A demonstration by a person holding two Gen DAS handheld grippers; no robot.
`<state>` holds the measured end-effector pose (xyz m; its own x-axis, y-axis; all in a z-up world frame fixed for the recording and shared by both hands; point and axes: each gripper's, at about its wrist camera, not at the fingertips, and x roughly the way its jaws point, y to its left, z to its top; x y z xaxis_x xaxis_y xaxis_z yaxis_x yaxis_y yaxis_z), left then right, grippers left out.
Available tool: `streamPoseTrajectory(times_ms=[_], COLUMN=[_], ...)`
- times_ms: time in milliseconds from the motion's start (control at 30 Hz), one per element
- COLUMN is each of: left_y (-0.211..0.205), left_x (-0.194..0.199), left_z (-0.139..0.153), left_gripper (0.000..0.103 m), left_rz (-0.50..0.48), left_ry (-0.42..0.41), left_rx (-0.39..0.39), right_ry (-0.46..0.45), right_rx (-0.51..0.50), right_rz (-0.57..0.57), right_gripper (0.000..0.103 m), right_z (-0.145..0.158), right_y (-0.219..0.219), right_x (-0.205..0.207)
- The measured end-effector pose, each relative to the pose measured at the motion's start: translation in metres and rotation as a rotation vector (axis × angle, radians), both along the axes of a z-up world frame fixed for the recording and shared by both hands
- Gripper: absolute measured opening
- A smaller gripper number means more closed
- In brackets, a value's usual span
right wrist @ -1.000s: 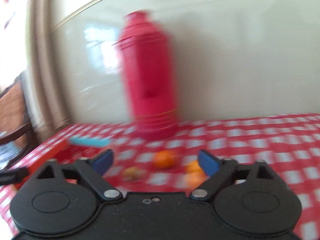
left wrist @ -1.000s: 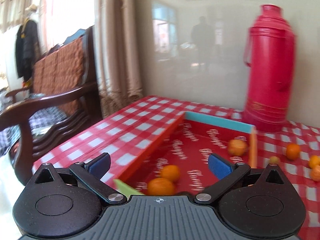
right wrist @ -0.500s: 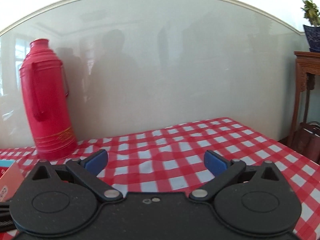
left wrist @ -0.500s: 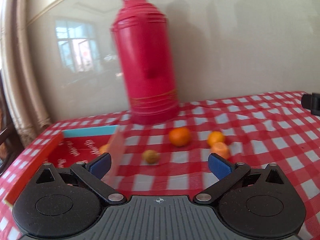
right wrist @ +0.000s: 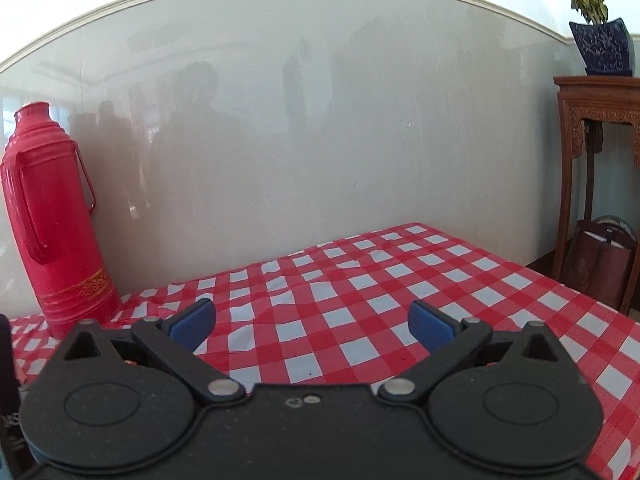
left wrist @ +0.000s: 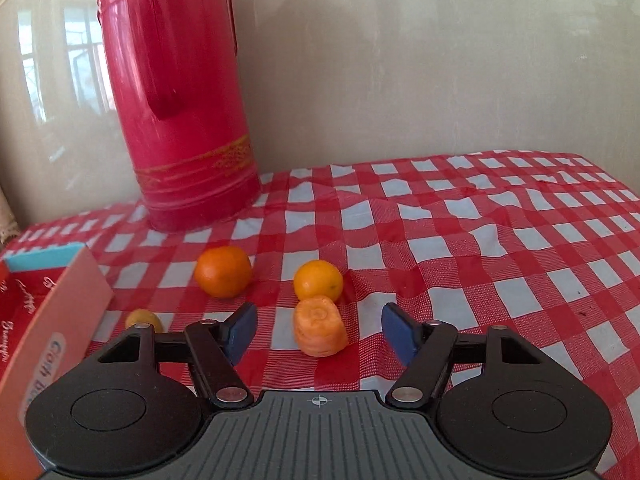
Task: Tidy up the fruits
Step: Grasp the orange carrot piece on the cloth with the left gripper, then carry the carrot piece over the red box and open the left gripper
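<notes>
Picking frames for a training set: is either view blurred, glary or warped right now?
Left wrist view: sharp enough; the flask leans and the wall bulges from fisheye warp; window glare sits on the glossy wall at left; the carrot piece is slightly soft. Right wrist view: crisp, evenly lit, wall trim bowed into an arc, faint reflections on the wall, corners dark.

Red thermos (left wrist: 180,96) stands upright at the back of the desk, against the glossy pale wall (left wrist: 420,60). Taken as landmark. Red-and-white checked cloth (left wrist: 460,240) covers the desk under the thermos and runs off to its right, wrinkled in places. Far right of the thermos, off the desk: carved wooden stand (right wrist: 596,120). Blue patterned pot with a green plant (right wrist: 600,44) on top of it; dark brown bag (right wrist: 600,264) at its foot.
</notes>
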<state>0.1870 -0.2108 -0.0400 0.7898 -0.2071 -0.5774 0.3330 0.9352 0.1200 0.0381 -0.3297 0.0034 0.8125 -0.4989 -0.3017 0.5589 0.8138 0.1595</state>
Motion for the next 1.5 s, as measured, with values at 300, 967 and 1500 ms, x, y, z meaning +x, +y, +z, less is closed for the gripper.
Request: streamPoseTrajectory(times_ms=[300,967,1500], left_y=[-0.002,0.023,0.011], left_x=[0.002,-0.015,-0.003], left_z=[-0.009,0.009,-0.006], left_gripper=[0.032,0.036,0.035], left_rz=[0.023,0.055,0.079], left_ry=[0.027,-0.074,-0.086], left_rx=[0.000,0.071,0.093], right_ry=[-0.008,-0.010,-0.008], right_rx=[0.017,0.039,0.062], right_rz=[0.027,0.098,0.123], right_gripper=[0.097,0.097,0.097], right_z=[0.000,-0.002,-0.003], right_y=[0.000,0.012,0.005], right_x=[0.000,0.004,0.008])
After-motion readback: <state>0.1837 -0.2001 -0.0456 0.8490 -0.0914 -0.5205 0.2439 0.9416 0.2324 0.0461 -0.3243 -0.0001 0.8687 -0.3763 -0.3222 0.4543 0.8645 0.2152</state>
